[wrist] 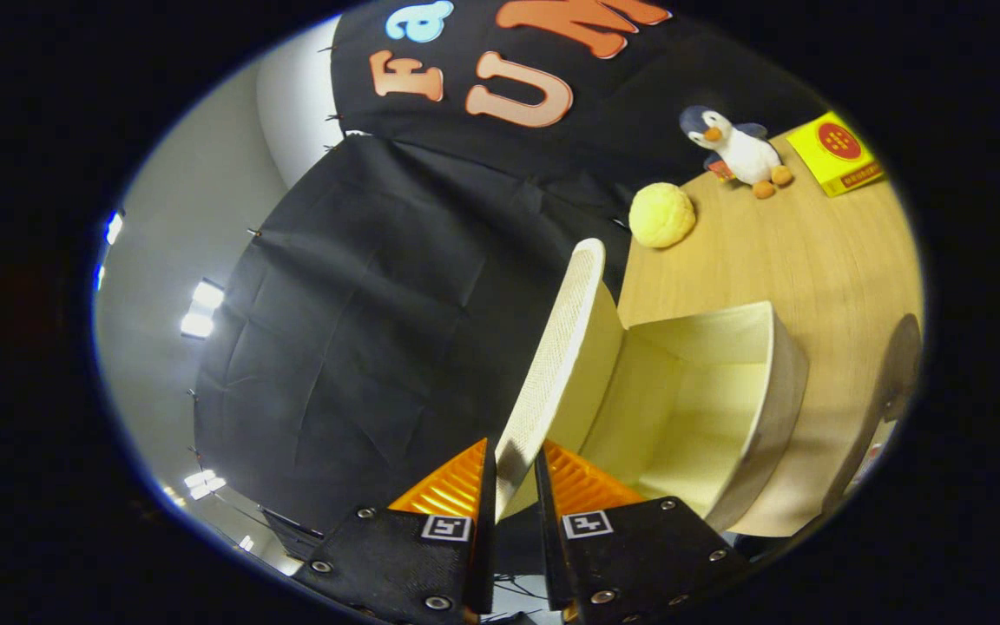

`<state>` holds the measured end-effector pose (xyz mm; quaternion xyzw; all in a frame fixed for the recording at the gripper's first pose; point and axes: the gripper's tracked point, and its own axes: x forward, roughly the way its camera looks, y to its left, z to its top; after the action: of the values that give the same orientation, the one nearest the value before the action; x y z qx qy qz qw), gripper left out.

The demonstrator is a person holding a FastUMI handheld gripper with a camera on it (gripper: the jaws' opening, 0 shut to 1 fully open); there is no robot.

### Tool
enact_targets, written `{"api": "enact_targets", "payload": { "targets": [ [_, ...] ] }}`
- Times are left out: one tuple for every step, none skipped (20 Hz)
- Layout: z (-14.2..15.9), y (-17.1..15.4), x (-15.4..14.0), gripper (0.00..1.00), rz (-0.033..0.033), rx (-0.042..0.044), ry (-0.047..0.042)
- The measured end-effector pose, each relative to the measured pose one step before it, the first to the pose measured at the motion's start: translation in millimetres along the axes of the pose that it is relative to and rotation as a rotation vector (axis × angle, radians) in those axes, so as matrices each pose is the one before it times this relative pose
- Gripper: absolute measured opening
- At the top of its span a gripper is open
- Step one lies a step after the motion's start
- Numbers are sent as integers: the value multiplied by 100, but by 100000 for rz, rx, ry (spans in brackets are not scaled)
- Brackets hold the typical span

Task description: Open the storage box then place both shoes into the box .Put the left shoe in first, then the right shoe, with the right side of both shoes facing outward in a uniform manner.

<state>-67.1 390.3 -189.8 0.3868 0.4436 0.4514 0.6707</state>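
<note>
Lid raised, box open.
The gripper (513,460) was closed on the storage box's lid (552,365), one orange finger pressing each face of its edge. The lid stood swung up from the cream storage box (708,408), whose open inside lay just ahead on the desk (812,252). Beyond sat a yellow ball (661,215), a penguin toy (739,149) and a yellow carton (838,152).

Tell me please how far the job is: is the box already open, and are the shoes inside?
Done: the storage box is open, its inside bare. In hand: the gripper is shut on the lid, one orange finger on each side of its edge, holding it raised. Left: both shoes, left one first; neither is in the box.
</note>
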Motion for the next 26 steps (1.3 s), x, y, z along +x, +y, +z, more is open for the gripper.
{"api": "enact_targets", "payload": {
  "targets": [
    [79,852,702,20,284,-746,962],
    [-202,899,830,19,715,-224,1254],
    [-65,738,914,17,-40,-275,1145],
    [75,515,925,17,-408,-931,1004],
    [93,415,966,17,-738,-1021,670],
    [-204,651,670,17,-178,-691,578],
    [-50,576,818,17,-555,-1077,505],
    [-254,824,610,17,-798,-1106,665],
    [-78,713,830,17,-675,-1117,550],
    [9,673,840,17,-969,-631,649],
    [-80,594,965,17,-761,-208,833],
    [-143,393,1057,17,-930,-385,685],
    [-78,203,1232,17,-1020,-771,834],
    [-132,92,1456,17,-1067,-943,921],
    [-213,143,1164,17,-1170,-1161,841],
    [-231,263,1115,17,-1485,-623,674],
    [-12,157,1129,17,-1434,40,177],
    [20,149,1096,17,-2048,591,-47],
    [-174,-165,1125,17,-1673,1262,1117],
    [-549,49,1285,17,-793,1006,2040],
    [-64,-127,997,17,-1028,32,953],
    [-222,105,791,17,-1265,-71,349],
    [-206,107,260,21,167,-95,468],
    [-321,111,259,25,-126,-672,419],
    [-129,-250,-46,38,-1026,-528,570],
    [-312,-440,-226,45,-1457,-243,499]
  ]
}}
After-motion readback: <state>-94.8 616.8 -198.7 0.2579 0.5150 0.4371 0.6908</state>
